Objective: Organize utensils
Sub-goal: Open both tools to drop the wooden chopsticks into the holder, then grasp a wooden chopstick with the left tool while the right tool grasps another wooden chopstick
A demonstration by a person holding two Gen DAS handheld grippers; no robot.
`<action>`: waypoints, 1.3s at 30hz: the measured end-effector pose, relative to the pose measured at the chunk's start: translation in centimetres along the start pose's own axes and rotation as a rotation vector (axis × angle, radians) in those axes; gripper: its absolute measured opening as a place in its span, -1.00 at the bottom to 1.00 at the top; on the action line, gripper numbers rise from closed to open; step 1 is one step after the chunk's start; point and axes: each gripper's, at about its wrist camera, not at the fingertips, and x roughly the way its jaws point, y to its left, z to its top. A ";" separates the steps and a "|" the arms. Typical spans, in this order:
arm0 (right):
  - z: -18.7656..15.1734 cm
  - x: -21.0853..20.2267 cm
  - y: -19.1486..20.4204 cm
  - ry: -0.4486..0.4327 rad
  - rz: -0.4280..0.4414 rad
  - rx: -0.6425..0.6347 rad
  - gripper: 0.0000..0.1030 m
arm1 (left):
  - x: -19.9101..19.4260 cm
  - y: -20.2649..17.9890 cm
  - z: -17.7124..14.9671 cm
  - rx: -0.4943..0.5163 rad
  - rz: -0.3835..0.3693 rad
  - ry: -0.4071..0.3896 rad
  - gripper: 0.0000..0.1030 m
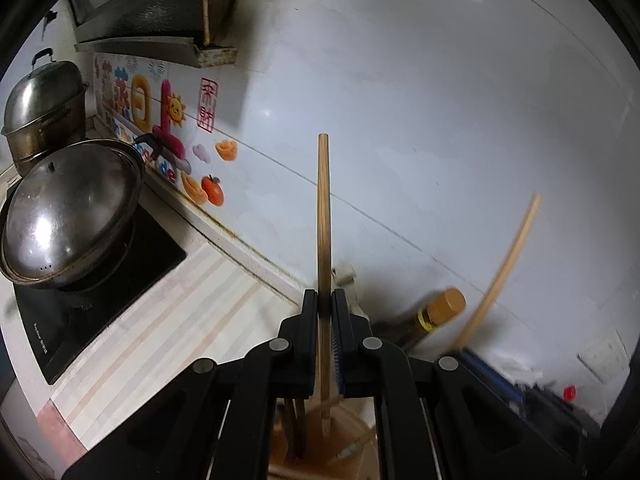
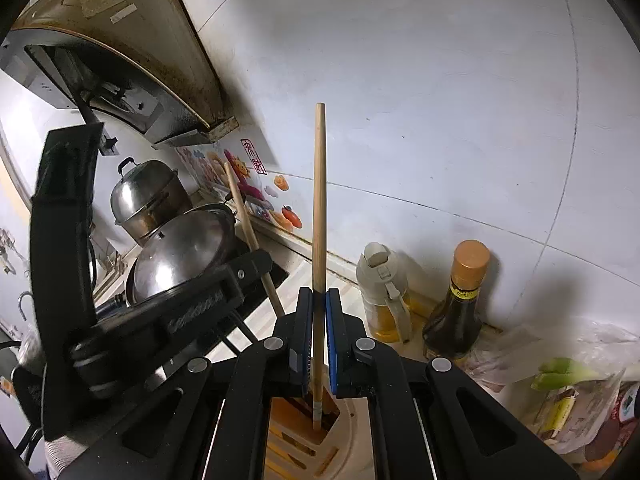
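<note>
1. I am holding my left gripper point(image 1: 325, 300) clamped on a darker wooden chopstick point(image 1: 323, 216), its jaws pressing the stick from both sides.
2. That chopstick is standing nearly upright between the jaws, its top rising against the white wall and its lower end reaching down into the utensil holder point(image 1: 344, 436) below my gripper.
3. I am holding my right gripper point(image 2: 319, 300) clamped on a lighter wooden chopstick point(image 2: 319, 200), pinching it between the blue pads point(image 2: 331, 344).
4. This stick is also standing upright, and its lower tip is sitting in a slot of the holder's slotted top point(image 2: 296, 420), directly under the jaws.
5. In my right camera, my left gripper point(image 2: 264, 264) is showing to the left, carrying its tilted stick point(image 2: 245, 216) in front of the pots.
6. In my left camera, the lighter stick point(image 1: 504, 272) is appearing blurred at the right.
7. On the countertop point(image 1: 160, 320), a lidded wok point(image 1: 68, 212) is sitting on the black cooktop point(image 1: 80, 316) toward the left end, with a steel steamer pot point(image 1: 44, 108) behind it.
8. Against the countertop's back edge at the wall, an oil jug point(image 2: 384, 292) and a dark sauce bottle point(image 2: 460, 300) are standing side by side.
9. Near the countertop's right corner, plastic bags of food point(image 2: 572, 396) are lying.
</note>
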 end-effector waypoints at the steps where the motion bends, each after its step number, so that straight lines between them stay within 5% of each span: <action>1: -0.1 -0.2 -0.1 0.001 0.002 0.001 -0.87 | -0.3 -0.2 -0.4 0.015 -0.003 0.010 -0.91; 11: -1.3 -1.2 -0.3 0.090 0.083 -0.039 -0.84 | -3.5 -0.7 -2.0 0.042 -0.042 0.099 -0.89; 13: -1.4 -2.1 -0.5 0.091 0.088 -0.029 -0.58 | -4.7 -0.6 -2.0 0.034 -0.034 0.095 -0.74; 14: -1.5 -2.7 -0.6 0.085 0.095 -0.020 -0.28 | -5.5 -0.6 -2.0 0.033 -0.020 0.085 -0.62; 16: -1.6 -4.0 -1.0 0.069 0.083 -0.004 -0.13 | -7.2 -0.5 -2.2 0.028 0.017 0.058 0.45; 17: -1.8 -4.8 -1.3 0.060 0.083 0.005 -0.13 | -8.0 -0.3 -2.3 0.023 0.037 0.040 0.62; 21: -2.9 -8.0 -2.6 0.035 0.046 0.055 0.13 | -11.1 0.1 -4.1 0.023 0.097 -0.017 0.73; 22: -3.5 -8.9 -3.0 0.033 0.023 0.071 0.26 | -11.4 0.1 -4.7 0.028 0.109 -0.021 0.99; 28: -7.9 -12.5 -5.5 0.022 -0.109 0.133 0.92 | -12.9 -0.1 -9.5 0.070 0.206 -0.031 1.00; 39: -20.5 -13.5 -14.6 0.217 -0.323 0.297 0.98 | -6.1 -3.7 -20.6 0.182 0.209 0.230 1.00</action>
